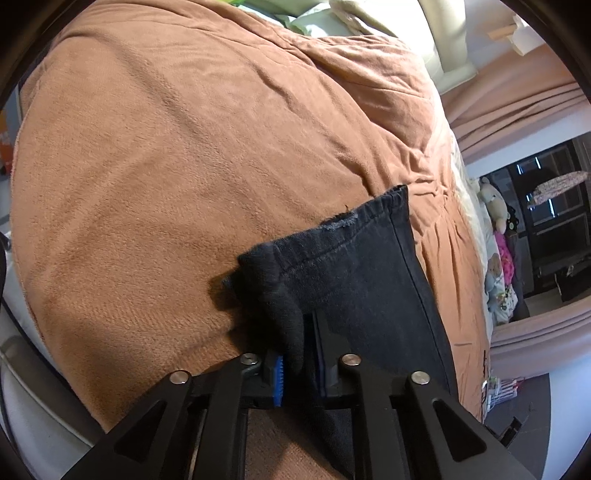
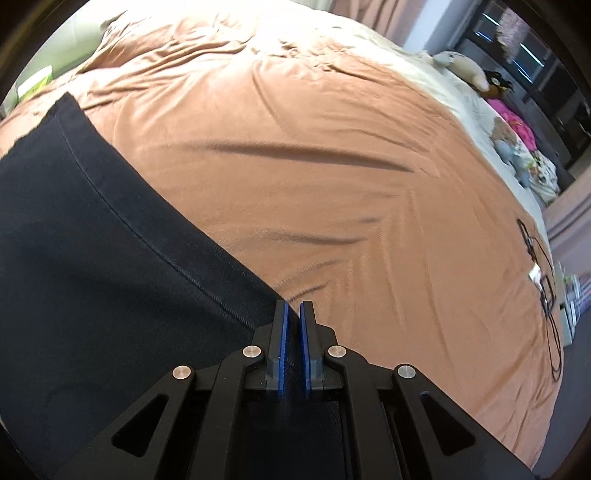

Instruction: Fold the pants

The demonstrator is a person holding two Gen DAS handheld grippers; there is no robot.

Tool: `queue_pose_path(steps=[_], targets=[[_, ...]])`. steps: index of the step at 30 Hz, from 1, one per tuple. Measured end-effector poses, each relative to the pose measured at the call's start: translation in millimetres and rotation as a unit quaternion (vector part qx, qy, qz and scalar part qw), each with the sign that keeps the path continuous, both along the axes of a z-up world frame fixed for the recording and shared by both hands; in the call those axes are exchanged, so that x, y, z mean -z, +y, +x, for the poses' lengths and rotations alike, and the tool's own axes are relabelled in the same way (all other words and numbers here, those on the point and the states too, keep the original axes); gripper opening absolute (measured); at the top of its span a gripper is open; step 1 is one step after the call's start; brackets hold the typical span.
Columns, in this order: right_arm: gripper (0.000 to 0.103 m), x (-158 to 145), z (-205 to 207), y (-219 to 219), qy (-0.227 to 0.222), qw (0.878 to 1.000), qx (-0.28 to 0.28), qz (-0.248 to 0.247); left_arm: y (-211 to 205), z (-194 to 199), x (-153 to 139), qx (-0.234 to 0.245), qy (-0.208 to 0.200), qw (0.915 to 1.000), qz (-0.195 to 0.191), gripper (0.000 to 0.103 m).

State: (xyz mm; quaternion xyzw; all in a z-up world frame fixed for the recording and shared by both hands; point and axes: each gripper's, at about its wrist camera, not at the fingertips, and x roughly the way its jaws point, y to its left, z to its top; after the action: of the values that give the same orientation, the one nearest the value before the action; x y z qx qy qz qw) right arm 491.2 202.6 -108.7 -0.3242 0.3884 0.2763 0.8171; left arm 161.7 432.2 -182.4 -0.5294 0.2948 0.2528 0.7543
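Observation:
Black pants [image 1: 362, 266] lie on a bed's orange-brown blanket [image 1: 166, 166]. In the left wrist view one leg runs away from me to its frayed hem [image 1: 369, 212]. My left gripper [image 1: 295, 332] is shut on a thick bunched fold of that leg's left edge, and the cloth hides its left fingertip. In the right wrist view the pants [image 2: 92, 258] fill the left side, with a stitched seam running along their right edge. There my right gripper [image 2: 294, 306] is shut on that edge, a thin layer of black cloth between its blue pads [image 2: 283, 332].
The blanket [image 2: 332, 166] is rumpled with shallow creases. Stuffed toys [image 1: 495, 210] [image 2: 461, 66] sit along the bed's far right side, pillows [image 1: 332, 18] at its head. Beyond the right edge are pink curtains [image 1: 517, 110], a dark cabinet [image 1: 554, 229] and the floor.

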Motion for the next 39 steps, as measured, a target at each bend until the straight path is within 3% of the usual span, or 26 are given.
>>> queue_pose_path(steps=[9, 15, 23, 32, 36, 39], targets=[[0.003, -16, -44, -40, 0.055, 0.996, 0.038, 0.065, 10, 10, 5, 0.017, -0.018, 0.9997, 0.001, 0.020], [0.004, -3, -75, -58, 0.096, 0.990, 0.064, 0.087, 13, 7, 2, 0.014, -0.030, 0.9995, 0.001, 0.006], [0.004, 7, -105, -70, 0.143, 0.978, 0.084, 0.124, 14, 8, -25, 0.024, -0.063, 0.9976, 0.015, 0.004], [0.004, 13, -151, -82, 0.171, 0.972, 0.067, 0.146, 9, 16, -51, 0.040, -0.080, 0.9954, 0.035, 0.004], [0.004, 7, -151, -88, 0.179, 0.970, 0.059, 0.151, 7, 17, -56, 0.041, -0.084, 0.9949, 0.038, 0.004], [0.004, 1, -137, -99, 0.177, 0.966, 0.086, 0.167, 8, 16, -57, 0.040, -0.087, 0.9947, 0.037, 0.004]])
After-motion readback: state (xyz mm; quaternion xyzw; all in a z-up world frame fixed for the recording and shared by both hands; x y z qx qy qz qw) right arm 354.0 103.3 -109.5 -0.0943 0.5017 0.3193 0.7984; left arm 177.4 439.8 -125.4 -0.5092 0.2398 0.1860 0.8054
